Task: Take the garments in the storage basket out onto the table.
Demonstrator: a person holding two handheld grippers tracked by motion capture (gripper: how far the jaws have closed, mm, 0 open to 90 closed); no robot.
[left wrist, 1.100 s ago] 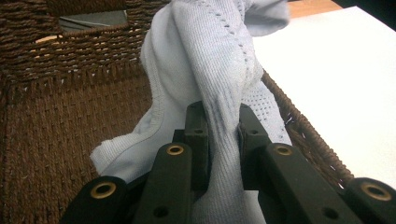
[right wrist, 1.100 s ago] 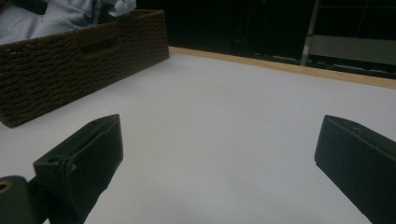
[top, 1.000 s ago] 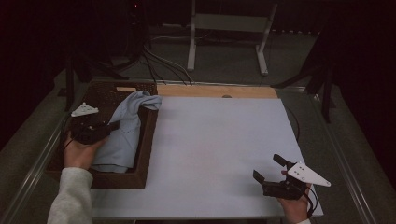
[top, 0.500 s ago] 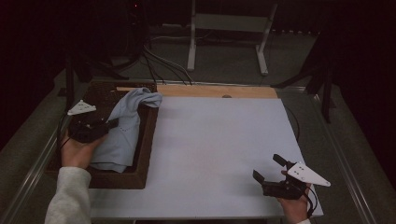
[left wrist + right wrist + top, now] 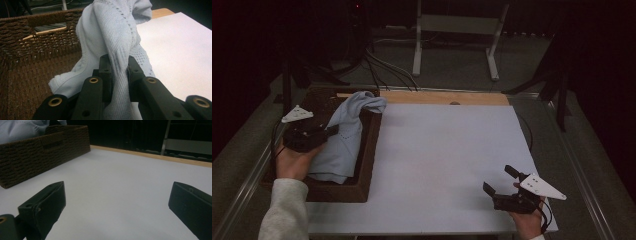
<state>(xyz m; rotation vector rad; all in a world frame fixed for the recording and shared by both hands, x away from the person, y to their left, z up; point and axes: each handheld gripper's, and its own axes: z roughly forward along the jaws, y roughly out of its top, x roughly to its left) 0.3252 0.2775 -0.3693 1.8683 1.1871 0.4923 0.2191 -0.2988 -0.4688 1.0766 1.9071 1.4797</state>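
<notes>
A pale blue knitted garment (image 5: 344, 137) lies in a brown wicker basket (image 5: 367, 155) at the table's left, one end draped over the basket's far right corner. My left gripper (image 5: 332, 131) hovers over the basket, shut on a bunched fold of the garment (image 5: 120, 62), which is squeezed between the two black jaws and rises from them. My right gripper (image 5: 498, 179) rests at the table's near right corner, open, with nothing between its jaws (image 5: 115, 202). From there the basket (image 5: 37, 155) stands off to the left with the garment (image 5: 22, 128) above its rim.
A white board (image 5: 447, 160) covers the table, with a wooden strip (image 5: 442, 97) along its far edge. Behind the table stand a metal stand (image 5: 457, 45) and loose cables (image 5: 382, 65) on the floor. The surroundings are dark.
My left gripper has shifted slightly left and toward the near side with the garment in it, pulling the cloth along. The right gripper has stayed still.
</notes>
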